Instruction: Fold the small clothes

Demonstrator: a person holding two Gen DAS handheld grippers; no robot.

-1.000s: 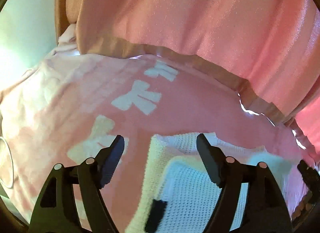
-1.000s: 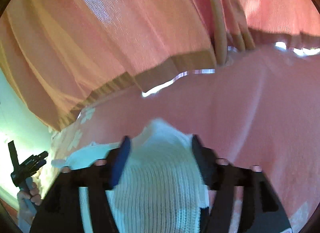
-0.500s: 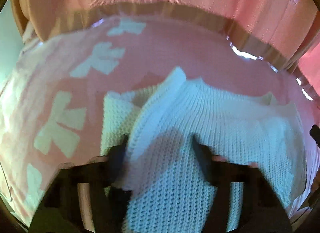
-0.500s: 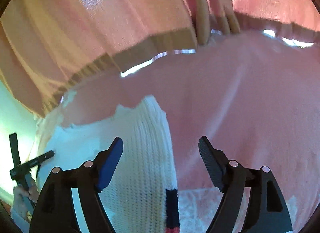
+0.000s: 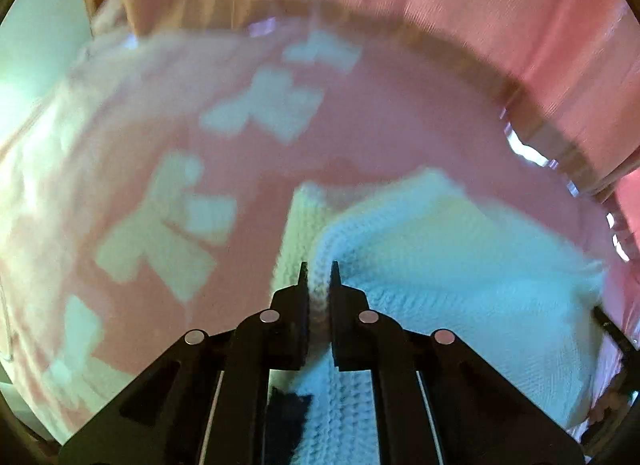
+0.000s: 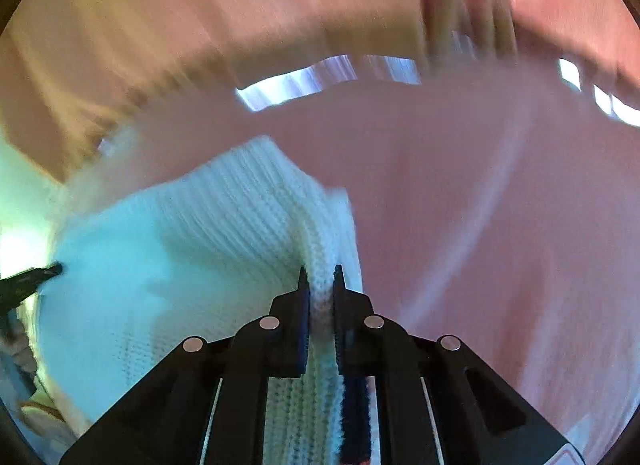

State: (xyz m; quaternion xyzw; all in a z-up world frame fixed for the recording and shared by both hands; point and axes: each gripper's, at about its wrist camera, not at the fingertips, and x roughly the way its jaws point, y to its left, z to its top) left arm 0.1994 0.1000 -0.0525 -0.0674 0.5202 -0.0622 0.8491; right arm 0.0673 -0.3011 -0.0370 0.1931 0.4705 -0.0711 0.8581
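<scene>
**Both claws pinching the white knit, fold partway made**

My left gripper (image 5: 319, 275) is clenching a ridge of the white knitted garment (image 5: 440, 265) between its fingertips, the jaws nearly together with only the thickness of the knit between them; my right gripper (image 6: 319, 279) is doing the same on the opposite edge of the same garment (image 6: 180, 257), pinching a ribbed border; a dark navy stripe (image 6: 354, 417) is running along the knit just under my right finger, and a dark patch (image 5: 288, 411) is showing below my left one.

The garment is lying on the pink bedspread (image 5: 360, 137), which is carrying pale bow shapes (image 5: 168, 225) off to my left; in the left view one layer of knit is already lying doubled over another, so I am judging one fold as laid; the piece is looking bunched and raised where I am gripping it, not yet flat.

What is left, as I read it: carrying the held edges across, laying them down square, letting go and smoothing; whether other clothes are waiting I cannot tell; pink curtains (image 6: 240, 25) are hanging beyond the bed, both views being blurred.
</scene>
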